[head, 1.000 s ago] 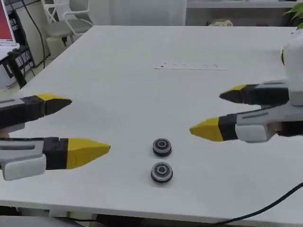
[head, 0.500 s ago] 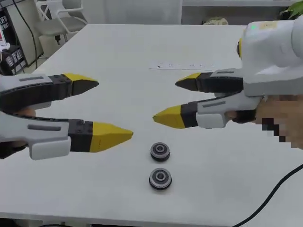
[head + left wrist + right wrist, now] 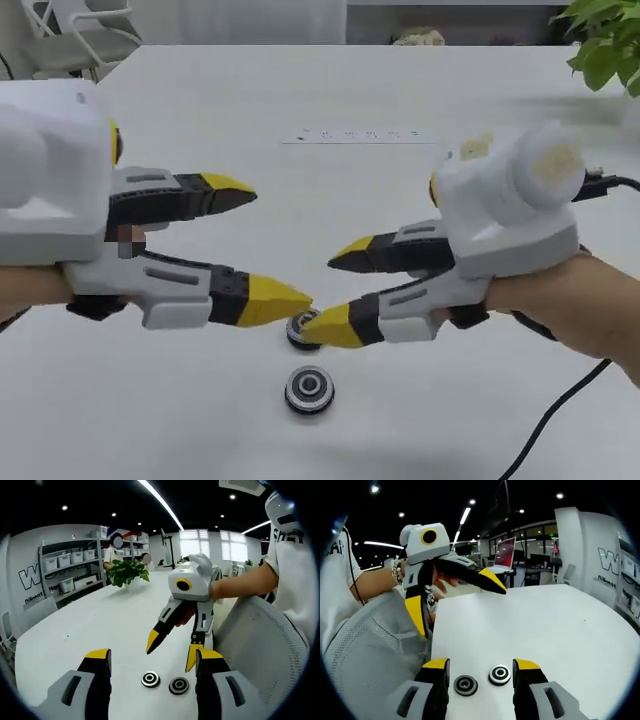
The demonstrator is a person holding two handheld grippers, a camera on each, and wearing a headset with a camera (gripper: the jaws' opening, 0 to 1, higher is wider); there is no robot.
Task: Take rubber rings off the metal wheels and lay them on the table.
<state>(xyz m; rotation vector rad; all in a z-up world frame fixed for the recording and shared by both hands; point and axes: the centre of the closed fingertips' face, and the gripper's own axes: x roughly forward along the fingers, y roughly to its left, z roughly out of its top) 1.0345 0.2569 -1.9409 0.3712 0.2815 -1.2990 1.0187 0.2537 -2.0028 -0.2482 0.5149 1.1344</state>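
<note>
**Step in hand: seat both grippers on the far wheel before stripping its ring**

**Condition.** 2 wheels lie flat on the white table (image 3: pixel 200 90), close together but not touching. The far metal wheel (image 3: pixel 299 334) sits partly hidden behind the lower jaw tips of both grippers. The near metal wheel (image 3: pixel 309 389) lies in the open, nearer the person. Each wheel carries its black rubber ring (image 3: pixel 289 391) on the rim, so no ring appears to be off yet.

**Grippers.** The left gripper (image 3: pixel 273 246) is released, with its jaws spread wide and nothing between them. The right gripper (image 3: pixel 321 300) is likewise spread and empty. The 2 grippers point tip to tip over the far wheel. In each gripper view, both wheels lie on the table beyond that gripper's own jaw tips.

**Recommended method (judgement).**
1. Assign 1 gripper to clamp the metal hub and the other to work the ring.
2. Lower the clamping gripper until 1 jaw stands on each side of the far wheel, then close it squarely. The wheel is small and round and will likely skid on the smooth table under an off-centre pinch.
3. Catch the ring at its outer edge with the other gripper and peel outward.
4. Keep the jaw tips clear of the near wheel to avoid knocking it.
</note>
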